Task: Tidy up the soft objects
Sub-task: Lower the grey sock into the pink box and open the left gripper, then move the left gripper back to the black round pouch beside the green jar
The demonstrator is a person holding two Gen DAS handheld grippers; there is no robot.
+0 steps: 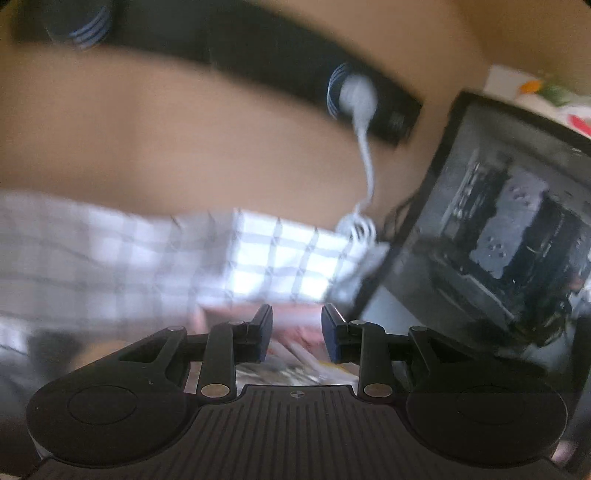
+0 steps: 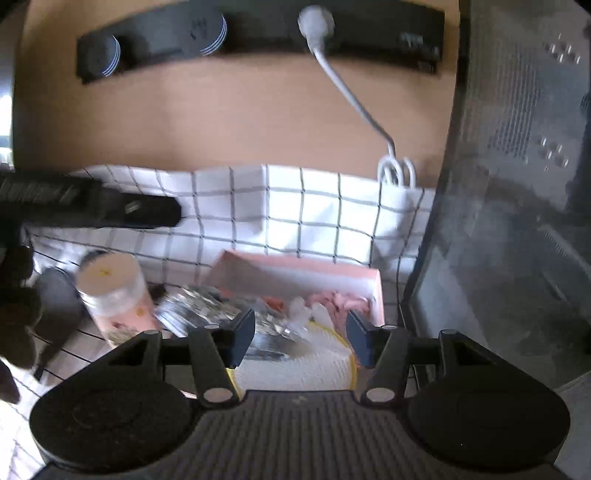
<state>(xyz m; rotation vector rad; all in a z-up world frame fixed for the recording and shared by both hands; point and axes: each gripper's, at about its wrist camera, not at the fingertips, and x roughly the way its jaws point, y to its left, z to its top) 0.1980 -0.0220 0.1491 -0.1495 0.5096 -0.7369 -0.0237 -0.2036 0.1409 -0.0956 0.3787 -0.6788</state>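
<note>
In the right wrist view a pink box (image 2: 295, 271) lies open on the chequered cloth (image 2: 321, 214), with pink soft pieces (image 2: 347, 301) inside. In front of it are a crinkled clear packet (image 2: 207, 312) and a round white pad with a yellow rim (image 2: 295, 367). My right gripper (image 2: 300, 339) hangs open above the pad, and nothing is pressed between its fingers. The left wrist view is blurred. There my left gripper (image 1: 297, 332) stands open and empty before the same pink box (image 1: 295, 314). A black tool (image 2: 110, 206) reaches in from the left edge of the right wrist view.
A clear jar with a white lid (image 2: 110, 291) stands left of the packet. A dark computer case (image 2: 517, 221) walls off the right side. A black power strip (image 2: 258, 33) with a white plug and cable (image 2: 351, 96) is fixed on the tan wall behind.
</note>
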